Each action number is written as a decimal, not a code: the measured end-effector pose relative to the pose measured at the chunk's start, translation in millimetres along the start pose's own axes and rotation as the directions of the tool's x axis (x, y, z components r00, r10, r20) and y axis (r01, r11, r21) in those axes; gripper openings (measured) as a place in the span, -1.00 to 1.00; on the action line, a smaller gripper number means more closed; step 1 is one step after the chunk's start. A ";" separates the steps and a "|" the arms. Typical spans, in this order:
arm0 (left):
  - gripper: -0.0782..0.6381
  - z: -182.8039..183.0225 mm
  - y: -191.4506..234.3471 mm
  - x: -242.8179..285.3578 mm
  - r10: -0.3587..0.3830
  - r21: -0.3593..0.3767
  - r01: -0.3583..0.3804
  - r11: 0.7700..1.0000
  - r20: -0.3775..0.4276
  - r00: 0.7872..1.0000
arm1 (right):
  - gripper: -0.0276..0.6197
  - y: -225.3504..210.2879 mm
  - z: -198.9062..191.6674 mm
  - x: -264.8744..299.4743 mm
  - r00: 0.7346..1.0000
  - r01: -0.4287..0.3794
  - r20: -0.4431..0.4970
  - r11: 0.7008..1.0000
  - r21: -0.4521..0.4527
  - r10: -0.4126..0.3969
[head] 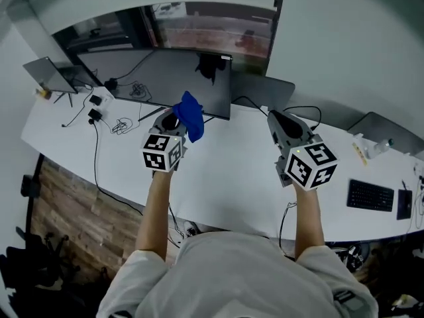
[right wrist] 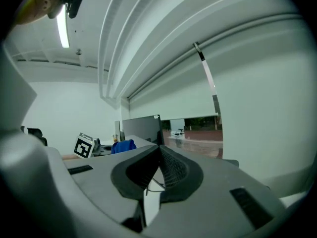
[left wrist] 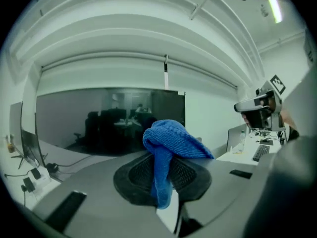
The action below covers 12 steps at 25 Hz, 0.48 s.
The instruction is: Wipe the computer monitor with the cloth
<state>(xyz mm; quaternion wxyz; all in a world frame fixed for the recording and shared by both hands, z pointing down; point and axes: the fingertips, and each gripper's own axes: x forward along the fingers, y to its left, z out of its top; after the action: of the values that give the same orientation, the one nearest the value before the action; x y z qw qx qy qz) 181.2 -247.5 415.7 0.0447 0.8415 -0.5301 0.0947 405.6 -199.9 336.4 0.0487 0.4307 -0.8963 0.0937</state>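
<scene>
A dark computer monitor [head: 165, 81] stands at the back of the white desk [head: 218, 177]. My left gripper [head: 173, 119] is shut on a blue cloth [head: 190, 114], held a short way in front of the screen's lower right part. In the left gripper view the cloth [left wrist: 166, 148] bulges out over the closed jaws, with the monitor [left wrist: 106, 120] behind it. My right gripper [head: 278, 119] hovers over the desk to the right of the monitor, jaws shut and empty [right wrist: 156, 175]. In the right gripper view the monitor [right wrist: 141, 129] and the cloth [right wrist: 123, 146] show at the left.
A tablet on a stand [head: 50, 75], plugs and cables [head: 109, 111] lie at the desk's left. A laptop [head: 387, 134], a bottle [head: 374, 148], a black keyboard [head: 370, 195] and a dark device [head: 403, 204] sit at the right. A window [head: 212, 32] lies behind the monitor.
</scene>
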 end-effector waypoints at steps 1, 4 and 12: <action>-0.62 12.4 7.7 -9.7 0.010 0.011 -0.010 1.000 0.019 1.000 | -0.87 6.5 7.2 6.0 1.000 -0.012 0.013 1.000 -0.019 0.012; -0.62 45.5 23.5 -37.1 0.033 0.048 -0.036 0.998 0.063 0.997 | -0.87 22.7 27.0 21.4 0.998 -0.034 0.043 0.997 -0.074 0.037; -0.62 101.4 44.5 -101.5 0.087 0.128 -0.109 0.986 0.165 0.982 | -0.88 65.2 54.3 51.2 0.991 -0.099 0.074 0.977 -0.187 0.114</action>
<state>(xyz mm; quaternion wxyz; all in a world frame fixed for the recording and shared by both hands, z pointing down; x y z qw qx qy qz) 109.9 -194.9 294.5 -0.0600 0.8203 -0.5650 0.0654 322.4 -210.5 283.6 0.0453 0.3794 -0.9241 -0.0046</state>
